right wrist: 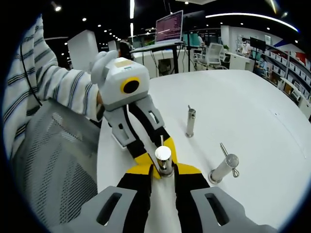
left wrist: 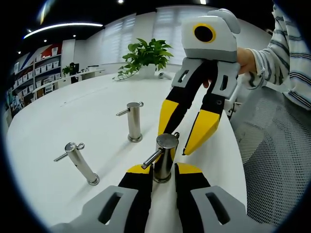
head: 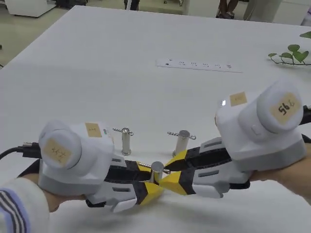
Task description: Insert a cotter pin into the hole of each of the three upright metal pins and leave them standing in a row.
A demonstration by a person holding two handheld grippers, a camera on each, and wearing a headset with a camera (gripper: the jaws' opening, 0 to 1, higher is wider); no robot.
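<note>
Presently, at the left of the head view, the left hand-held gripper (head: 146,179) reaches in low over the surface (head: 97,58). Its own view shows its jaws clenched against the lower shank of the near metal pin (head: 157,170), which stands upright between the two tools. Behind it, the left metal pin (head: 126,141) stands upright and apart, with the left cotter pin (head: 121,131) through its head; this one is judged complete.

At the centre, the near cotter pin (left wrist: 149,158) sits crosswise in the near metal pin's hole, with one end projecting toward the left tool. Whether it is fully seated cannot be told. Further right, the right metal pin (head: 182,141) stands likewise, with the right cotter pin (head: 177,134) through it. At the right, the right hand-held gripper (head: 174,171) straddles the near metal pin from the opposite side, jaws somewhat parted. Whether they grip anything cannot be told.

Judgement: the step in hand is seating the last cotter pin. To do it well:
- The left tool should hold the shank firm and plumb, low down.
- The right tool should push along the hole's axis, not across it, to avoid tipping the pin or bending the wire.
- Release should be gentle, one tool at a time.
- The near metal pin sits forward of its neighbours and would need bringing into line.
</note>
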